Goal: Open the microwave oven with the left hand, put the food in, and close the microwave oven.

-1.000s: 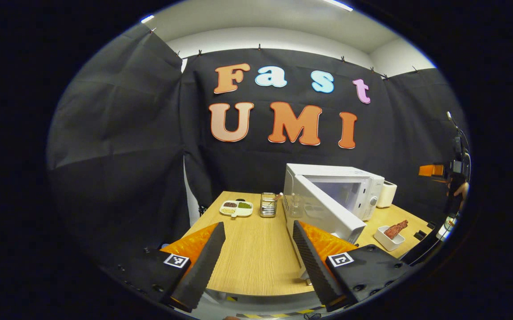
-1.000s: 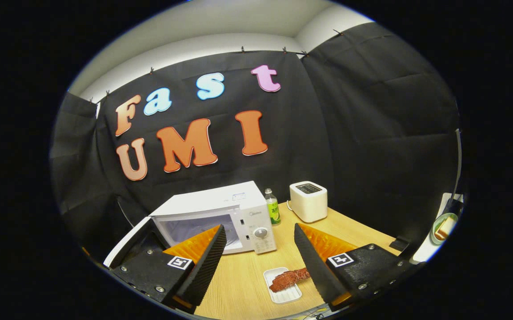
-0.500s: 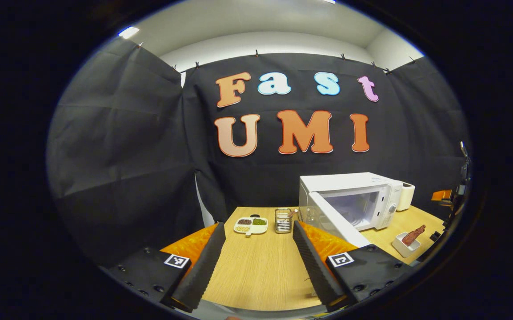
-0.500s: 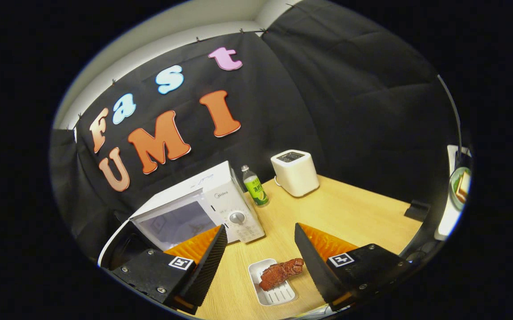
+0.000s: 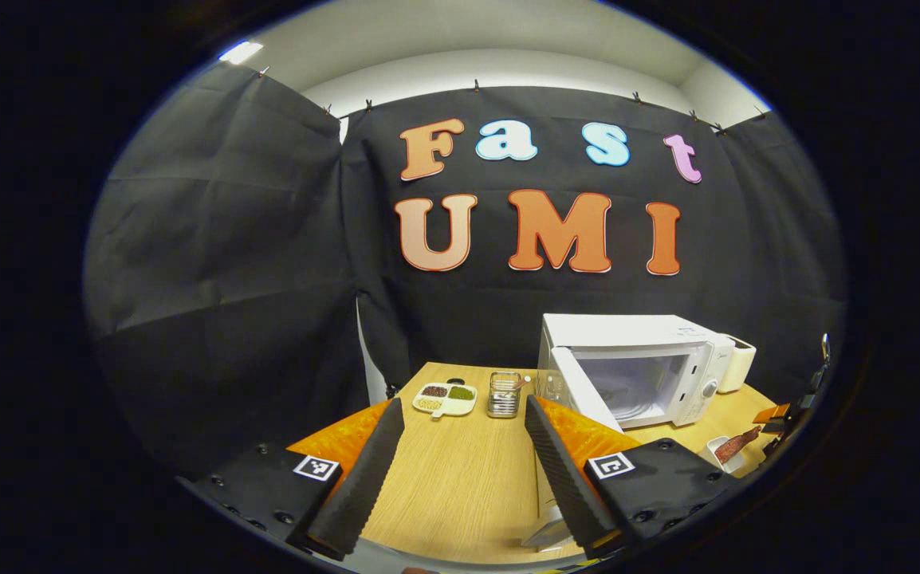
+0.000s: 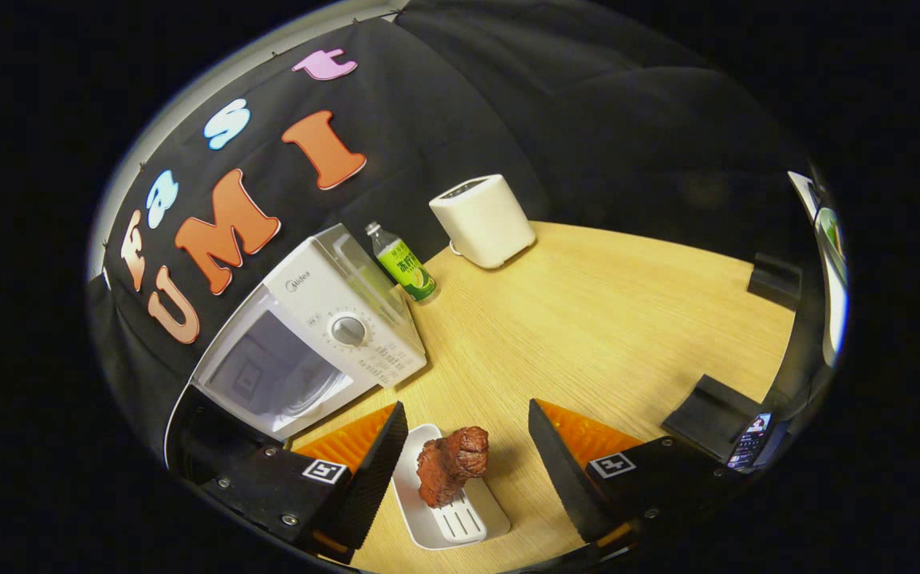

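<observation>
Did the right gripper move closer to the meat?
Yes. The right gripper has dropped toward the table; the meat now sits between its open fingers, with the toaster farther up the right gripper view.

Light wood-grain bench (image 6: 611,319). Right gripper view: white microwave (image 6: 324,319) at approx 9 o'clock, door open, sits on bench; green-label bottle (image 6: 400,263) upright just beside its right side, approx 11 o'clock; white toaster (image 6: 484,219) at 12, near bottle but apart. White tray (image 6: 448,510) w/ reddish-brown meat (image 6: 450,466) at 6 o'clock, in front of microwave. Dark block (image 6: 775,279) at 3 o'clock by bench edge. Left gripper view: divided dish (image 5: 446,399) w/ dark, green & pale fillings plus wire holder (image 5: 504,395) just beside it, both left of microwave.
</observation>
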`<state>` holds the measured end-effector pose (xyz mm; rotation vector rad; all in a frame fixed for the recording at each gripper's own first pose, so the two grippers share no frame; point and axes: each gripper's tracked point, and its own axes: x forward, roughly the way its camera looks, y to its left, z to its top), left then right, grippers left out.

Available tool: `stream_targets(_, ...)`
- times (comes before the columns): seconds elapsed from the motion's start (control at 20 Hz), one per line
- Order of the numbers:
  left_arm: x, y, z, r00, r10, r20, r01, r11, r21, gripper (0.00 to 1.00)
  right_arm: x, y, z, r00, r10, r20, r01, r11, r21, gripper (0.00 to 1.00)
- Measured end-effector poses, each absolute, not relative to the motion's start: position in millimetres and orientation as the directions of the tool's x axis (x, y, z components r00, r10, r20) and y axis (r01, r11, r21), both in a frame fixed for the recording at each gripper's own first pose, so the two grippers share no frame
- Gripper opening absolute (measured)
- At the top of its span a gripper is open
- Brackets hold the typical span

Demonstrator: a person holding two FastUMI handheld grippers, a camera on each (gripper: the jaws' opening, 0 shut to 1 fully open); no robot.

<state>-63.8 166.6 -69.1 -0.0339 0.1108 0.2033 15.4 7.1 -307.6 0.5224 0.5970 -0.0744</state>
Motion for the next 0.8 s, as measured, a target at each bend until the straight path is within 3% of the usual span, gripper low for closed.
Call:
stream_targets(0.1,-63,166,-70,0.969,0.217,-0.119,-0.220,0.975,-0.016,0.94,17,12,-315,0.812,0.114,-0.572,0.217,0.851,0.479,0.94)
stream_targets(0.2,-63,164,-73,0.965,0.232,-0.125,-0.235,0.972,-0.012,0.94,20,18,-317,0.804,0.142,-0.577,0.217,0.834,0.508,0.86)
stream_targets(0.4,-65,158,-79,0.959,0.249,-0.133,-0.253,0.968,-0.010,0.94,13,26,-317,0.775,0.241,-0.584,0.201,0.782,0.590,0.57)
stream_targets(0.45,-65,157,-80,0.959,0.252,-0.133,-0.255,0.967,-0.008,0.94,10,26,-317,0.765,0.252,-0.592,0.205,0.777,0.596,0.43)
stream_targets(0.6,-64,153,-81,0.957,0.257,-0.132,-0.260,0.966,-0.004,0.94,15,30,-301,0.768,0.292,-0.571,0.197,0.740,0.643,0.27)
stream_targets(0.65,-64,152,-82,0.957,0.257,-0.130,-0.260,0.966,-0.004,0.94,18,32,-303,0.764,0.292,-0.575,0.189,0.751,0.632,0.17)
stream_targets(0.8,-64,151,-86,0.956,0.261,-0.132,-0.264,0.964,-0.005,0.94,14,37,-293,0.748,0.313,-0.585,0.147,0.781,0.607,0.14)
